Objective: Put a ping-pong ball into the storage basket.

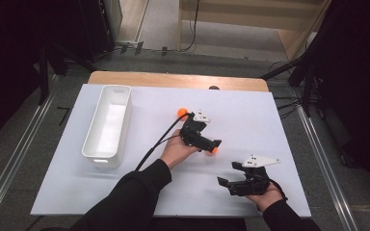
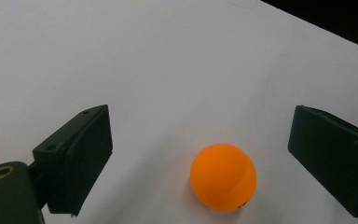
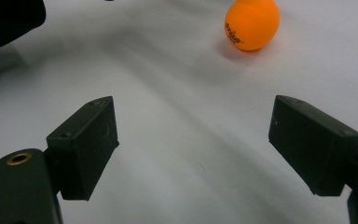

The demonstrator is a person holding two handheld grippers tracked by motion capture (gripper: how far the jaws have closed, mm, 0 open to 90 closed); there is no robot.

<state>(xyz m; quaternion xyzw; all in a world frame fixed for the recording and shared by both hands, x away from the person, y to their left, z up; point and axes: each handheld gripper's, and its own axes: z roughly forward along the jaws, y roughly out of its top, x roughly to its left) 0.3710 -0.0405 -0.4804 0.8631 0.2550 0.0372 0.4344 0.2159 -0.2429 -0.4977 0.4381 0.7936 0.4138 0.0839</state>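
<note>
**Orange ball between spread left jaws**

Orange ball [image 2: 223, 177] rests on the white table [image 1: 250, 115], between the spread jaws of the left gripper [image 2: 200, 158], touching neither. Right gripper [image 3: 193, 144] hovers near, jaws likewise spread, empty. A second ball [image 1: 182, 112] lies beyond; white bin [image 1: 107, 125] stands left.

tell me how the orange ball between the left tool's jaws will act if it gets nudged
The orange ball is round and smooth on a flat white sheet, so it probably rolls off easily. It looks like a table-tennis ball, likely very light. The left tool is open, its jaws not touching the ball.
</note>
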